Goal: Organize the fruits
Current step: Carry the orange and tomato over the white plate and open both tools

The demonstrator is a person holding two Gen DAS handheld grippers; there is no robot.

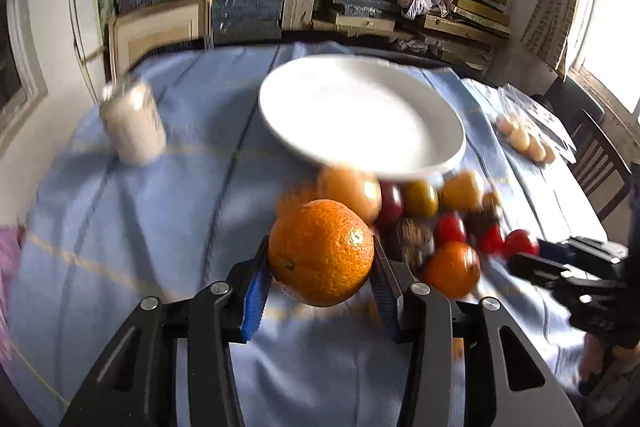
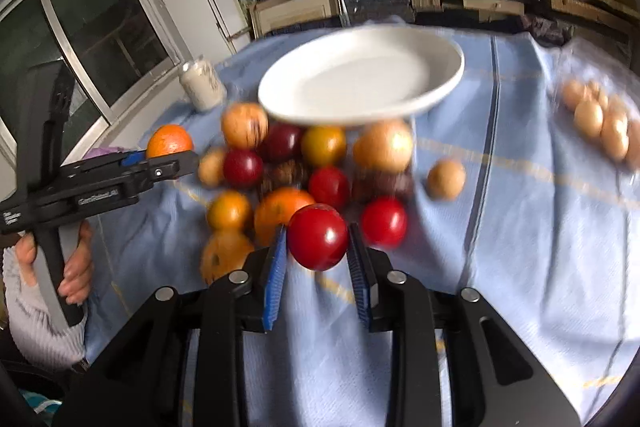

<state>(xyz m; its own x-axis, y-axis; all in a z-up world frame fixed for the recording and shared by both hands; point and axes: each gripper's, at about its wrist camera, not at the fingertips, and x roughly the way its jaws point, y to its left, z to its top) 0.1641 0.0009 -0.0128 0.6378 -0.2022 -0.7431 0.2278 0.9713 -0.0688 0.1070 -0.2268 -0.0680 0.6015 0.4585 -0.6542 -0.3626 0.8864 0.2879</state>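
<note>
My left gripper (image 1: 320, 259) is shut on a large orange (image 1: 320, 253) and holds it above the blue cloth, short of the white plate (image 1: 360, 115). My right gripper (image 2: 318, 241) is shut on a red tomato-like fruit (image 2: 318, 237), lifted in front of the fruit pile (image 2: 304, 163). The pile holds several oranges, red, dark red and yellow fruits just before the empty white plate (image 2: 360, 75). The left gripper with its orange (image 2: 170, 143) shows at the left of the right wrist view. The right gripper shows at the right edge of the left wrist view (image 1: 568, 263).
A glass jar of white stuff (image 1: 132, 123) stands on the cloth at the left. Several pale eggs (image 2: 600, 123) lie in clear wrap at the right. One small brown fruit (image 2: 446, 179) lies apart. Shelves of stacked boxes stand behind the table. A chair (image 1: 600, 163) stands at the right.
</note>
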